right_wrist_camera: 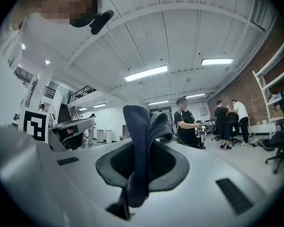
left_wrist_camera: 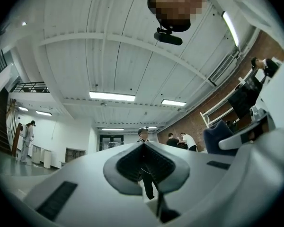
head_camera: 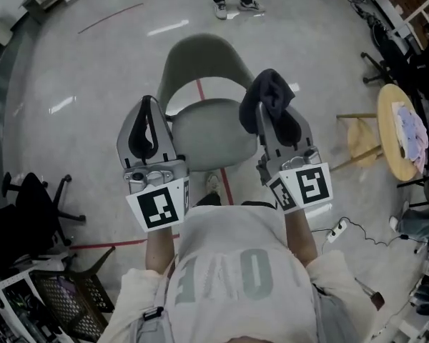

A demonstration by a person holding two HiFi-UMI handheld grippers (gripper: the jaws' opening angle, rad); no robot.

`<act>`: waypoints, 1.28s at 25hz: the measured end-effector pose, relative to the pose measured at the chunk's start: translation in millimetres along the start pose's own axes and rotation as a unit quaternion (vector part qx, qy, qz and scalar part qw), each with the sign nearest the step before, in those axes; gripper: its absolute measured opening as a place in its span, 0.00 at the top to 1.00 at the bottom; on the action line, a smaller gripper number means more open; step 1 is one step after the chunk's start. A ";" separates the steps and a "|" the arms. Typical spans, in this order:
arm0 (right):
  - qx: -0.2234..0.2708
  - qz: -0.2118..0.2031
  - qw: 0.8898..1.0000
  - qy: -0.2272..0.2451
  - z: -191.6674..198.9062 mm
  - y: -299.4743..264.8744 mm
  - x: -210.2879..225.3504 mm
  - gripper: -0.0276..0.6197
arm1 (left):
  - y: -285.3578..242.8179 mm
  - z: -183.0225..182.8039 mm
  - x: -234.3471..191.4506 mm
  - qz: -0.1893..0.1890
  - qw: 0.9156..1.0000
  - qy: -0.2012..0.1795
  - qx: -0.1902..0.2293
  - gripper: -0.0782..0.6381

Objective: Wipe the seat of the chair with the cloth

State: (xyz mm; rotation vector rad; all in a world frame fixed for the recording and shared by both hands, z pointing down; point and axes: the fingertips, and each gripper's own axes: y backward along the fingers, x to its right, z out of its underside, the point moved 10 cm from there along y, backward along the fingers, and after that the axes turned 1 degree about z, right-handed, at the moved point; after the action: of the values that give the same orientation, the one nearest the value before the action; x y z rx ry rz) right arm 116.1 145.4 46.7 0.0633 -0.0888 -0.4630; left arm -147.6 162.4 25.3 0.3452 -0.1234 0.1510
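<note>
Right gripper (head_camera: pixel 277 120) first: its two fingers are pinched together on the dark cloth (right_wrist_camera: pixel 141 141), and the fabric is squeezed into the slot between the black pads (right_wrist_camera: pixel 166 161). The cloth's long axis follows the line of the jaws. It starts low in the slot, runs up past the tips and stands proud of them, and its free end folds over and droops to the right in the right gripper view. That view shows ceiling and open room behind the cloth, so it points upward and is not on the chair.

Over to the left gripper (left_wrist_camera: pixel 144 167): its fingers are closed tip to tip and nothing is caught between them. It too is tilted up at the ceiling lights.

From the head view, the cloth is a dark bunch capping the right gripper's tips, over the right rim of the seat (head_camera: pixel 211 134). The left gripper sits level with it at the seat's left rim. The pale grey-green chair (head_camera: pixel 200 84) lies between the two grippers, and its backrest (head_camera: pixel 199 59) is on the far side from the person. A red floor line (head_camera: pixel 227 184) runs under the chair. A round wooden stool (head_camera: pixel 390 131) stands well off to the right. More people (right_wrist_camera: pixel 185 126) stand in the background.
</note>
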 end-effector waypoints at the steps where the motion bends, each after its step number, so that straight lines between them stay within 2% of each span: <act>1: -0.003 0.005 1.000 0.003 1.2 -11.8 2.5 0.87 | -12.1 5.4 -5.1 0.002 1.000 0.008 -0.004 0.87; 6: -0.005 0.010 1.000 0.016 1.8 -48.4 21.0 0.87 | -57.9 23.7 -9.2 -0.007 0.999 0.049 -0.014 0.87; 11: -0.009 -0.007 1.000 0.025 9.4 -73.5 42.4 0.87 | -81.7 32.7 7.8 -0.007 0.999 0.028 -0.024 0.87; 15: -0.006 -0.027 0.999 0.046 6.9 -86.7 45.8 0.87 | -91.6 39.9 13.0 -0.006 0.998 0.043 -0.035 0.87; 20: -0.009 -0.029 0.998 0.047 8.4 -93.2 61.0 0.87 | -103.9 43.9 26.2 -0.004 0.998 0.046 -0.036 0.87; 26: -0.018 -0.032 0.998 0.047 14.9 -111.3 59.1 0.87 | -103.1 49.9 19.5 0.004 0.998 0.033 -0.048 0.87; 29: -0.016 -0.044 0.997 0.058 22.2 -120.9 69.6 0.87 | -108.1 65.9 25.5 0.008 0.998 0.036 -0.059 0.87; 32: -0.040 -0.060 0.996 0.056 51.2 -136.1 66.8 0.87 | -103.6 101.0 18.5 0.003 0.995 0.043 -0.085 0.87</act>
State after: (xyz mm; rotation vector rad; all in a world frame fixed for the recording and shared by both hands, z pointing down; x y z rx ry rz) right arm 110.2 -8.2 91.3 0.0149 0.0443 -0.5811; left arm -121.7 33.5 88.4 0.1678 -0.0517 0.1590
